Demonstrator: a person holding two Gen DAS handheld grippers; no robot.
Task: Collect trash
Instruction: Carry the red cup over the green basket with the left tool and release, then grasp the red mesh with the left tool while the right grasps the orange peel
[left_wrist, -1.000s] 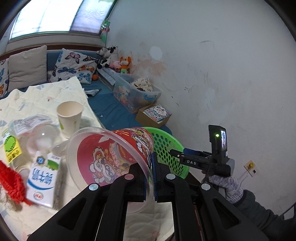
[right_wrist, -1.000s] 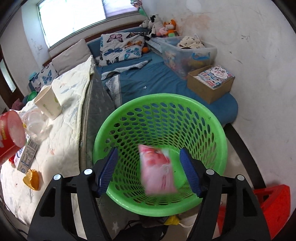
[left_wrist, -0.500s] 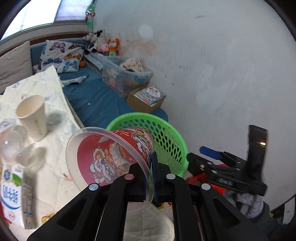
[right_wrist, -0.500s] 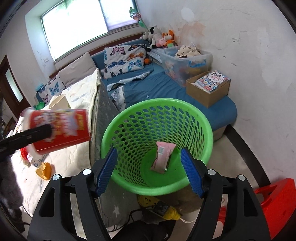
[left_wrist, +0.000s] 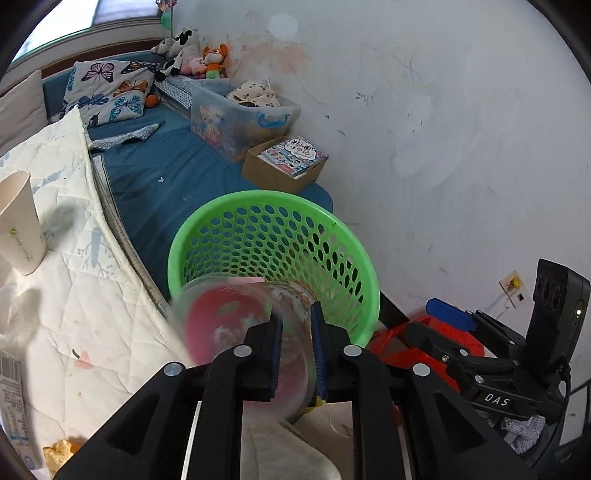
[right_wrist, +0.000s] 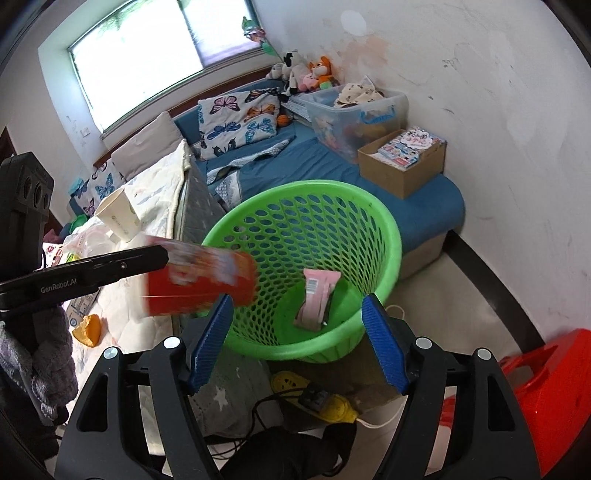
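Observation:
A red noodle cup (left_wrist: 236, 328) with a clear rim is blurred with motion at the near rim of the green basket (left_wrist: 332, 243). My left gripper (left_wrist: 295, 350) has opened a little; the jaws stand apart around the cup's wall, which slips between them. In the right wrist view the cup (right_wrist: 199, 284) hangs over the basket's left rim (right_wrist: 391, 236), beside the left gripper's finger (right_wrist: 110, 264). A pink wrapper (right_wrist: 317, 299) lies in the basket. My right gripper (right_wrist: 295, 343) is open and empty above the basket's near side.
A paper cup (left_wrist: 20, 229) stands on the white quilt (left_wrist: 92, 280). A milk carton (left_wrist: 11, 402) and an orange scrap (right_wrist: 88, 328) lie on the quilt. A red stool (right_wrist: 546, 391) and a yellow power strip (right_wrist: 321, 402) are on the floor. The wall is close on the right.
My left gripper carried the cup over the basket's rim and its jaws parted; the cup now blurs as it slips. My right gripper drew back and up. The pink wrapper settled in the basket.

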